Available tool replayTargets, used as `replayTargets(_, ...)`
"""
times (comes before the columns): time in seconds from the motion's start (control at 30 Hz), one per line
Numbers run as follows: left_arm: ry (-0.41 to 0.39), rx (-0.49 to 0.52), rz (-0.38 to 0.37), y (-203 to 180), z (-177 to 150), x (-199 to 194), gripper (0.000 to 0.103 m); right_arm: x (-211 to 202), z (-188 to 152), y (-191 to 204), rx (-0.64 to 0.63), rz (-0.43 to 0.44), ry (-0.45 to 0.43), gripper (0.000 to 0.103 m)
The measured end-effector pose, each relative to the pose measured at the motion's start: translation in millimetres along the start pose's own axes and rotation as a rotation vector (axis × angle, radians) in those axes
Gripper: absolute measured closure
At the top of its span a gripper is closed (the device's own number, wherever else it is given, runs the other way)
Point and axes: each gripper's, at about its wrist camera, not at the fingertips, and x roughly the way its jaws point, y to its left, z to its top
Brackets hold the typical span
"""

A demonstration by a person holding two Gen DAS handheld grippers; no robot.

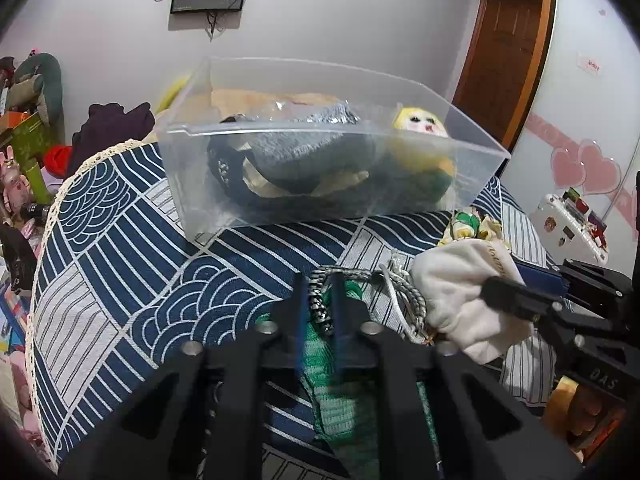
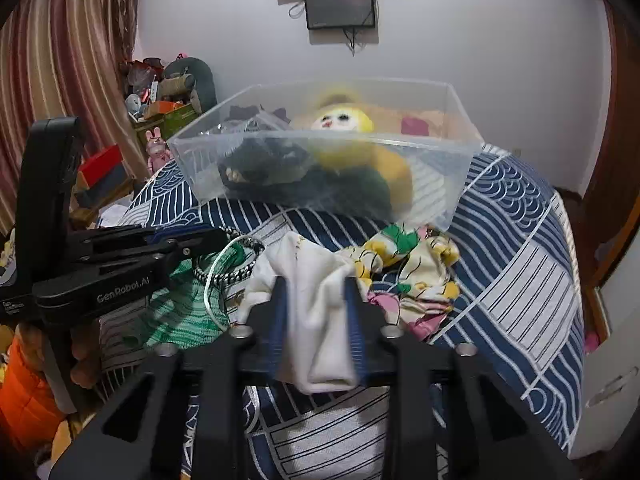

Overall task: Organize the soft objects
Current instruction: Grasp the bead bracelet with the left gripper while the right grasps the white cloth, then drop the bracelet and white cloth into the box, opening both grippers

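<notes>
A clear plastic bin (image 1: 384,204) (image 2: 448,184) stands on the patterned bed and holds a yellow plush doll (image 1: 420,124) (image 2: 348,124) and dark and grey soft items (image 1: 304,144). My left gripper (image 1: 320,280) is shut on a black-and-white braided cord (image 1: 320,308) (image 2: 236,272) lying over a green knit piece (image 1: 340,408) (image 2: 184,316). My right gripper (image 2: 316,280) is shut on a white cloth pouch (image 2: 316,320) (image 1: 452,280). A floral cloth (image 2: 412,268) (image 1: 472,224) lies just right of the pouch.
The blue-and-white wave-pattern bedspread (image 1: 120,280) (image 2: 520,264) covers the bed. Clutter, toys and boxes (image 1: 24,140) (image 2: 160,92) are stacked at the left. A wall screen (image 2: 340,4) hangs behind. A door (image 1: 508,52) and a white cabinet stand at the right.
</notes>
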Motion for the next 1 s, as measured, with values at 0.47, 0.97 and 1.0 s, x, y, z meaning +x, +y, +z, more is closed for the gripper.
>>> replayTargets(0.47, -0.16, 0.014, 0.017, 5.3, 20.5, -48.0, 0.097, -48.0, 14.7, -10.4, 0.021, -0.035, -0.159, 0.087)
replayTargets(0.97, -0.338, 0.067, 0.059, -4.4, 73.6, -73.1, 0.097, -74.4, 67.8, -23.9, 0.028, -0.135, -0.335, 0.087)
replayTargets(1.0, -0.356, 0.062, 0.067, -3.6, 78.5, -72.4, 0.097, -74.0, 72.1, -24.5, 0.027, -0.146, -0.347, 0.087)
